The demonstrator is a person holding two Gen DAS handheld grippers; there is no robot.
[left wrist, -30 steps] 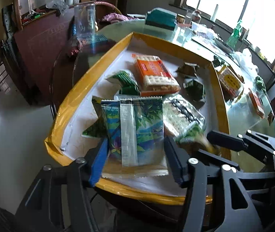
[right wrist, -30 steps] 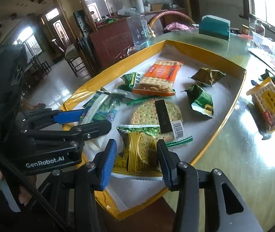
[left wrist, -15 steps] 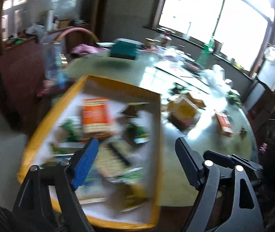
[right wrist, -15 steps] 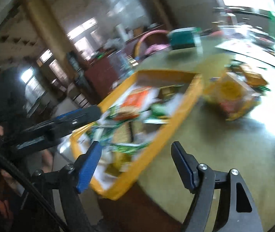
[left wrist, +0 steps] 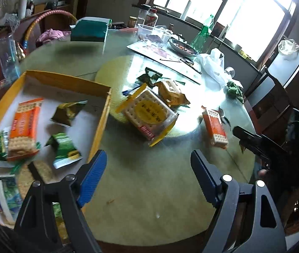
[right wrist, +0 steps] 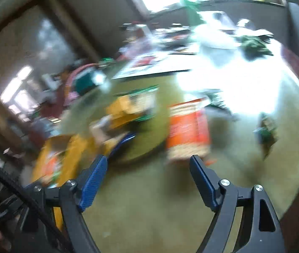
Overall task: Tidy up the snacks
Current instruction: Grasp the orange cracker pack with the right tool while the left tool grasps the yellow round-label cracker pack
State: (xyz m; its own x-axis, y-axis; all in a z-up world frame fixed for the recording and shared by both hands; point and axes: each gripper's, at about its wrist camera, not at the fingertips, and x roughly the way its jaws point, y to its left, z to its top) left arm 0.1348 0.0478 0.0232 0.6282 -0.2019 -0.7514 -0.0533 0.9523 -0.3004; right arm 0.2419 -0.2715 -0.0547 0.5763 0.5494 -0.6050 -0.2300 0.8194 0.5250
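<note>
L gripper (left wrist: 148, 164) jaws apart, nothing btwn, over bare table (left wrist: 149, 189). R gripper (right wrist: 148, 168) jaws just been opening, wide, empty; view blurred. Yellow tray (left wrist: 99, 130) w/ snacks at left. Beyond: big cracker pack (left wrist: 149, 113), orange cracker pack (left wrist: 214, 129) loose on table.

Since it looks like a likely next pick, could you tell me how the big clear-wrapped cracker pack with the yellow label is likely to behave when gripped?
The cracker pack probably feels stiff: stacked square crackers fill its wrap. They are likely fragile, so a hard squeeze may crack them. The glossy film looks slippery, and it rests tilted on another snack, so it may slide on the glass table.
</note>
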